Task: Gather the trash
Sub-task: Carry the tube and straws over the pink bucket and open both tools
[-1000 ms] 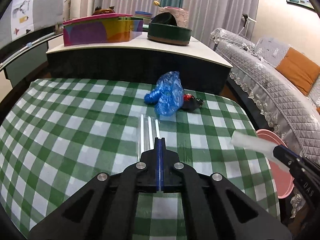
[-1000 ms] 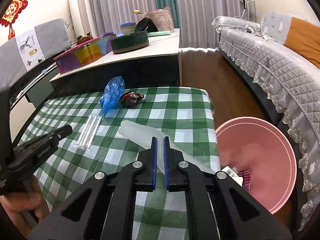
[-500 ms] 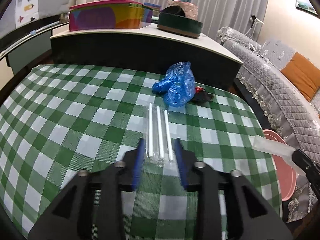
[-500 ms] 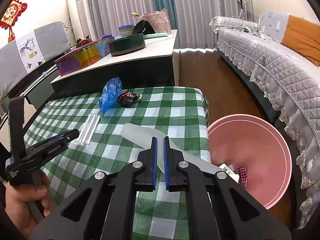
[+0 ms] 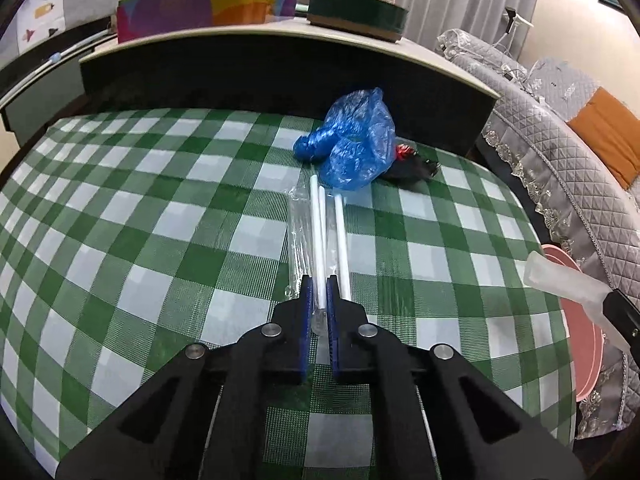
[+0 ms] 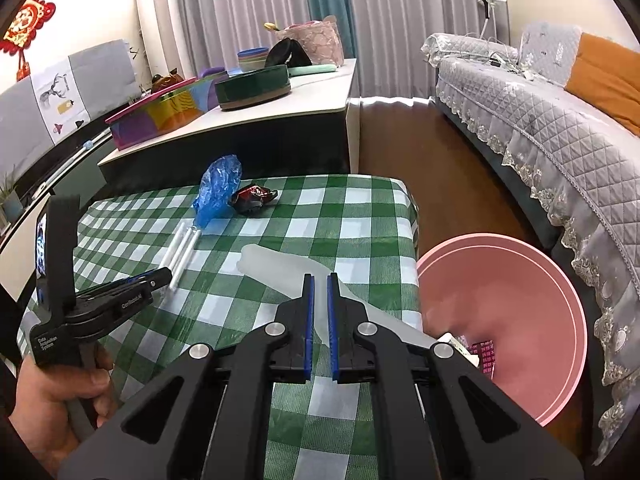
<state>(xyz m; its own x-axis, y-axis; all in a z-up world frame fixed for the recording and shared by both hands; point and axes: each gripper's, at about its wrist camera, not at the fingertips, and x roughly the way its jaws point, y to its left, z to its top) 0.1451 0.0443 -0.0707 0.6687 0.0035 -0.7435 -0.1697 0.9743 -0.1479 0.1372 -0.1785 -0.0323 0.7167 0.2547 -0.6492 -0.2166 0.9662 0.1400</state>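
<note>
So the left gripper [image 5: 318,300] is down on the green-checked table [image 5: 120,220] with its jaws closing on the clear pack of white straws [image 5: 320,232], centre of the left wrist view; the near end of the pack sits between the blue pads, and one straw looks pinched while another lies just outside the right-hand pad; so I'd call it a partial bite. If it were me I'd make sure the wrapper itself is caught, not just one straw, then lift slow and level so the rest doesn't slide out of the film; a crinkly sleeve like that will probably slip if you yank it.

The right gripper [image 6: 318,308] is clamped on a floppy translucent plastic piece [image 6: 280,268], lower centre of the right wrist view, hanging over the table edge; the pink bin [image 6: 520,320] is at the lower right, just beside the table, with a couple of bits already inside; that's where both pieces should go.

Still waiting on the table, upper centre: a crumpled blue plastic bag [image 5: 356,148] and a red-and-black wrapper [image 5: 412,164] touching it.

Writing: the left tool's side reads something like "Data Acquisition System" in the right wrist view, lower left; the smaller label on its finger is too blurry; red scrap in the bin has characters I can't read.
</note>
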